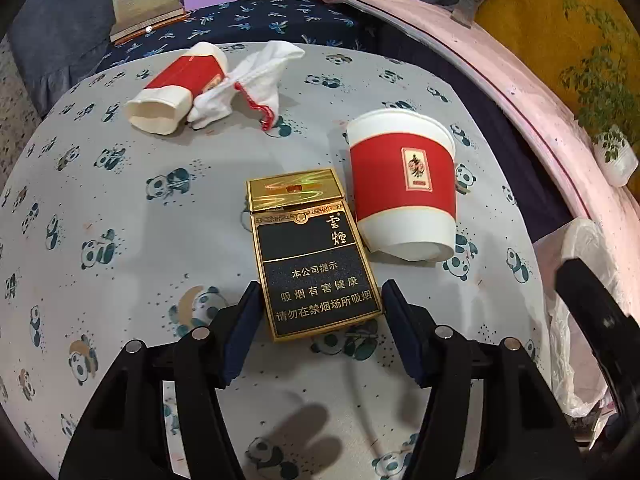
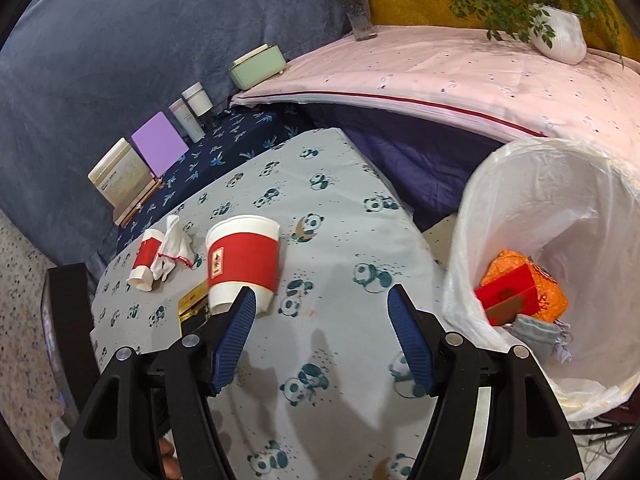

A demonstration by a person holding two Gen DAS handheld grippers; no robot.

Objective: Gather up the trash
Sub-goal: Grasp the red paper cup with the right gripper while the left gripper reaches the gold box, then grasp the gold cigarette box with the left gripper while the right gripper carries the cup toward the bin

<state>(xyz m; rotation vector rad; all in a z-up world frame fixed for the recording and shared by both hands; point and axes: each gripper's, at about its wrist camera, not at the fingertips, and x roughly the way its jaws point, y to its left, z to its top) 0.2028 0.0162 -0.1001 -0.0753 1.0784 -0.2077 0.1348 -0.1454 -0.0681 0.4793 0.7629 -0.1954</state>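
Note:
A black and gold cigarette box (image 1: 316,264) lies flat on the panda-print cloth (image 1: 120,200), lid flipped open. My left gripper (image 1: 320,292) straddles its near end, both pads against its long sides. To its right, a red-banded paper cup (image 1: 404,188) lies tipped over. At the back are a crushed paper cup (image 1: 176,88) and a white cloth with red trim (image 1: 248,84). My right gripper (image 2: 322,296) hovers open over bare cloth, its left finger just in front of the cup (image 2: 242,260). The box's gold edge (image 2: 192,300) peeks out beside it.
A white-lined trash bin (image 2: 540,216) stands at the table's right edge, holding orange and red packaging (image 2: 520,292). Books (image 2: 120,180), a purple card (image 2: 160,144), bottles (image 2: 192,112) and a green box (image 2: 256,66) line the back. A vase (image 2: 360,12) and potted plant (image 2: 560,36) sit on a pink cloth.

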